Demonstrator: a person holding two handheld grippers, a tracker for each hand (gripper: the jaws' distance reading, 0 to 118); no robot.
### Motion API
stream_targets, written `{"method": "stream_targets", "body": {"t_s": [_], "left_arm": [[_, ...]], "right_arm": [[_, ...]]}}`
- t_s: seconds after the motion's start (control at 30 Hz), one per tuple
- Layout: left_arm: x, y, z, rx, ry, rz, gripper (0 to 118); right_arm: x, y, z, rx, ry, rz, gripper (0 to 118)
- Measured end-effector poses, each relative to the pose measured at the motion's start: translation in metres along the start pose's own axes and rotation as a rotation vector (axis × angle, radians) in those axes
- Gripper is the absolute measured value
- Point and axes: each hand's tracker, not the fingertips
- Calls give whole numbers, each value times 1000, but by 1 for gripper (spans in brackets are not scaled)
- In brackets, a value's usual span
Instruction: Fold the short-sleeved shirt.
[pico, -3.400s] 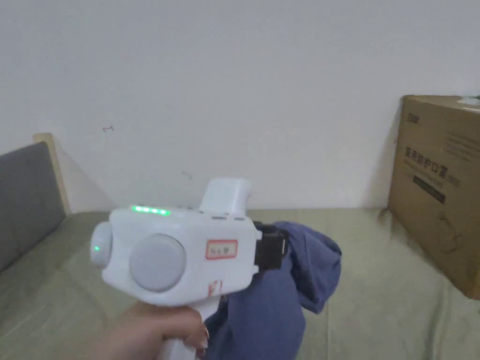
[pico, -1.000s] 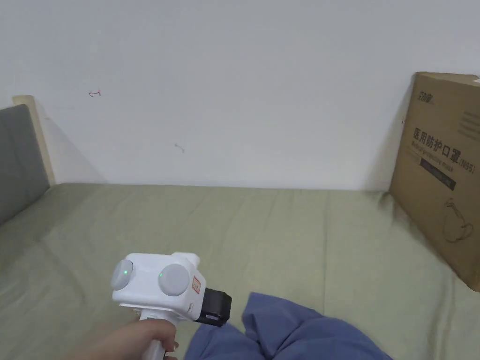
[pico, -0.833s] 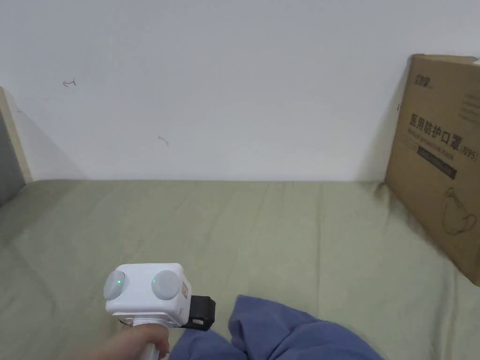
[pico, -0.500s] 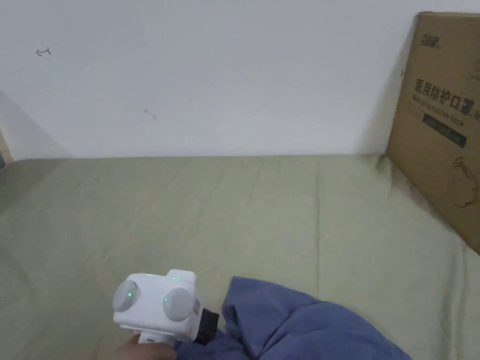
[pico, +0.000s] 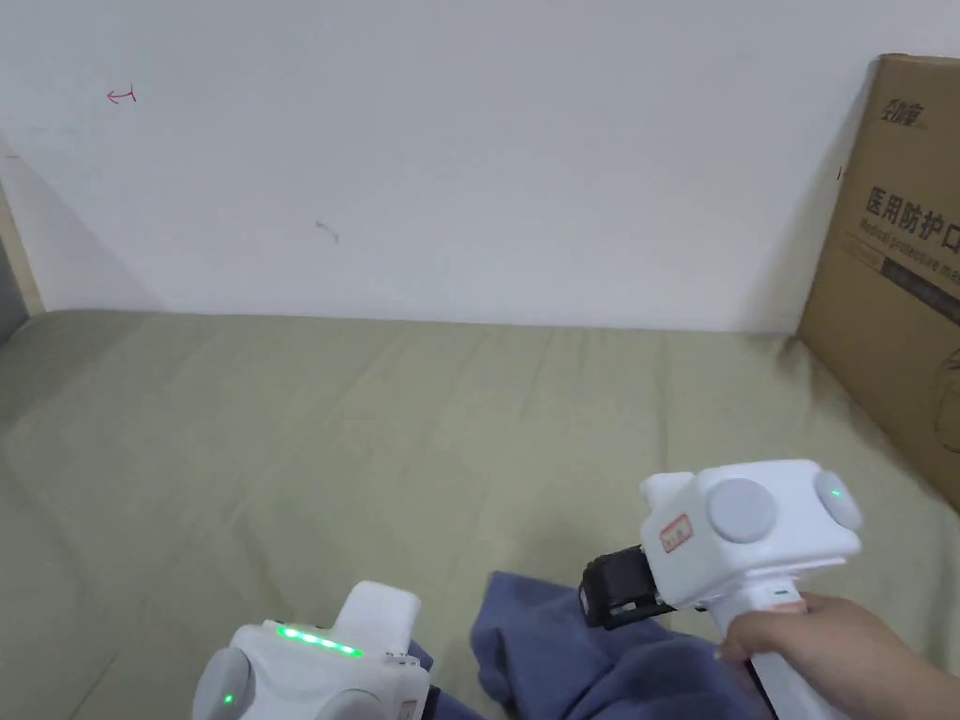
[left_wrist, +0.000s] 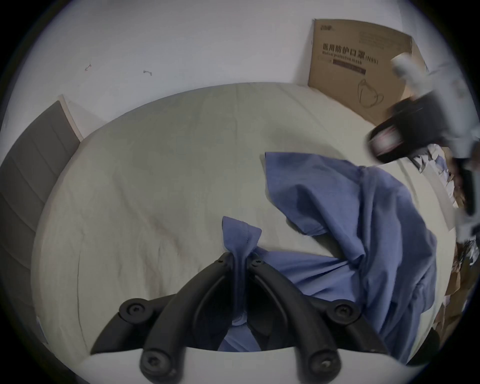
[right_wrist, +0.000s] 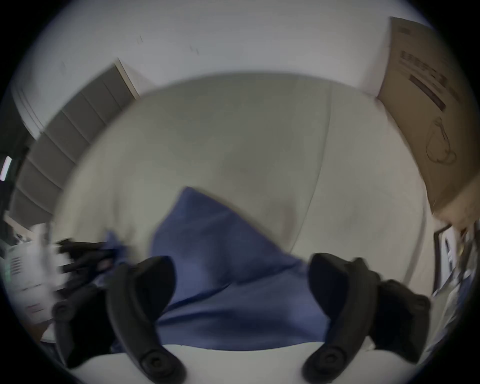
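Pinching a corner of the blue shirt (left_wrist: 350, 233), the left gripper (left_wrist: 240, 262) holds; the right gripper (right_wrist: 241, 280) hangs spread above it.

This is looking like a bedroom in a home. A bed (pico: 281, 422) under a pale green sheet is spreading ahead of the left gripper (left_wrist: 240, 259) (its jaws are pinching blue cloth), with a grey padded headboard (left_wrist: 28, 169) standing to that gripper's left. A plain white wall (pico: 469, 159) is running behind, and a cardboard box (pico: 891, 262) is leaning against it, far right of the gripper.
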Motion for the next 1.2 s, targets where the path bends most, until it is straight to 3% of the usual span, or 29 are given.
{"method": "stream_targets", "body": {"t_s": [0.1,0.17,0.2,0.23,0.3,0.33,0.47,0.7,0.87,0.93,1.03,1.2], "left_arm": [[-9,-4,5,20,-16,45,7],[-14,-6,3,-2,-33,60,7],[-15,-7,3,-12,-37,62,7],[-17,-9,3,-23,-44,62,7],[-18,-10,4,-32,-47,67,7],[-19,-11,7,-34,-42,70,7],[-28,-12,41,-23,-41,125,7],[-62,-2,166,103,43,160,7],[-86,17,277,281,116,165,7],[-89,25,313,346,138,141,7],[-90,35,357,427,198,121,7],[-97,58,407,513,206,154,7]], "right_arm": [[9,6,-44,-124,-65,19,102],[6,6,-57,-199,-89,-31,92],[7,2,-55,-187,-58,-62,88],[6,-3,-44,-116,-57,-69,69],[6,-5,-26,-91,-44,-50,0],[8,-8,-15,-100,4,-35,0],[7,-30,55,14,35,7,0],[35,-88,229,272,108,-163,0],[45,-114,354,449,92,-278,0],[47,-119,393,513,102,-284,0],[41,-122,444,582,30,-267,0],[48,-104,493,659,-8,-284,0]]}}
